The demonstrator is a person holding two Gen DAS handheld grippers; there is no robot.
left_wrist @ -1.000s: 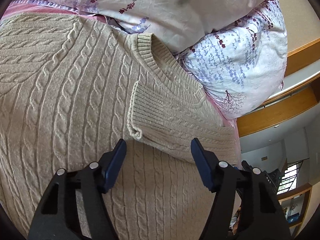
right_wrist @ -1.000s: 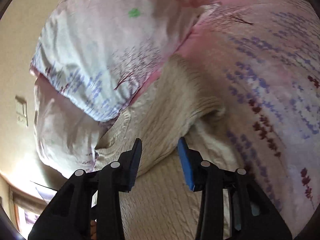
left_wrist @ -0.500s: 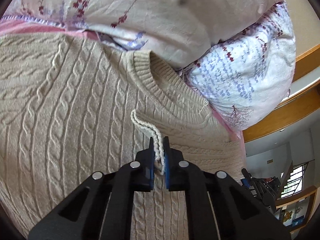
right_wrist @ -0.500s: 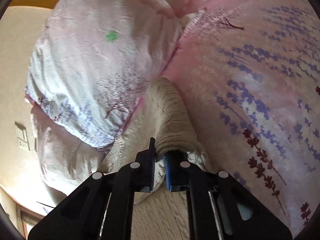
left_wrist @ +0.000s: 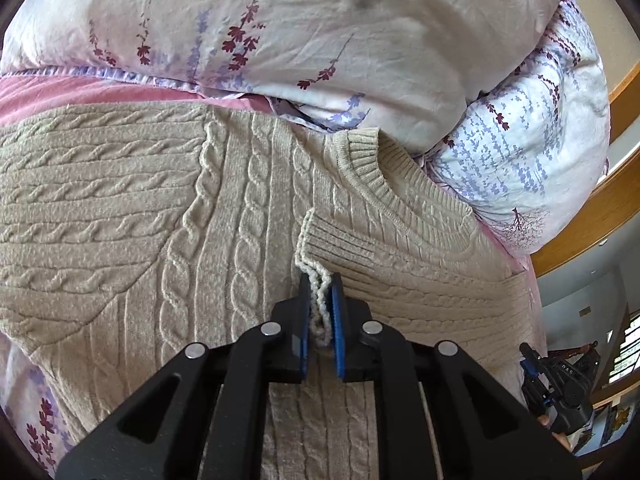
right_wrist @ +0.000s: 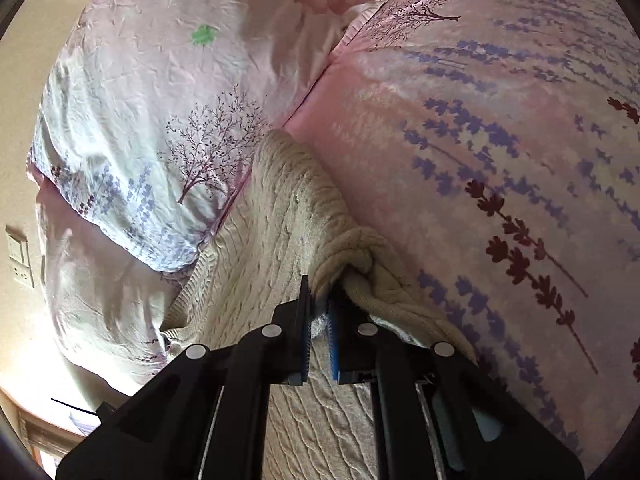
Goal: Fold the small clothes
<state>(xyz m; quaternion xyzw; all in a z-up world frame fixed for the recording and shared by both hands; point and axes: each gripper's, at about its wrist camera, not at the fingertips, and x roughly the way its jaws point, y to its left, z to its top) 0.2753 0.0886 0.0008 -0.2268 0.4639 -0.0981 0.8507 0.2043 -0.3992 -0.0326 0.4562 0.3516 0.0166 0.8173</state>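
Note:
A beige cable-knit sweater (left_wrist: pixel 168 216) lies spread on the bed, its ribbed neckline (left_wrist: pixel 384 184) up against the pillows. One sleeve lies folded across the chest. My left gripper (left_wrist: pixel 320 286) is shut on the ribbed cuff (left_wrist: pixel 316 256) of that sleeve. In the right wrist view the same sweater (right_wrist: pixel 264 264) shows from its side. My right gripper (right_wrist: pixel 319 292) is shut on a bunched fold of the sleeve (right_wrist: pixel 348 252) near the shoulder edge and lifts it slightly.
Floral pillows (left_wrist: pixel 320 40) press against the sweater's neckline. A pink floral bedsheet (right_wrist: pixel 500 140) lies to the right of the sweater. A wooden bed frame (left_wrist: pixel 580 236) and room shelving (left_wrist: pixel 612 360) lie beyond. A wall socket (right_wrist: pixel 18 256) sits at the left.
Both grippers were open a second ago and have shut on the sleeve, the left on its cuff, the right on a fold near the shoulder. The fabric is slightly lifted and bunched.

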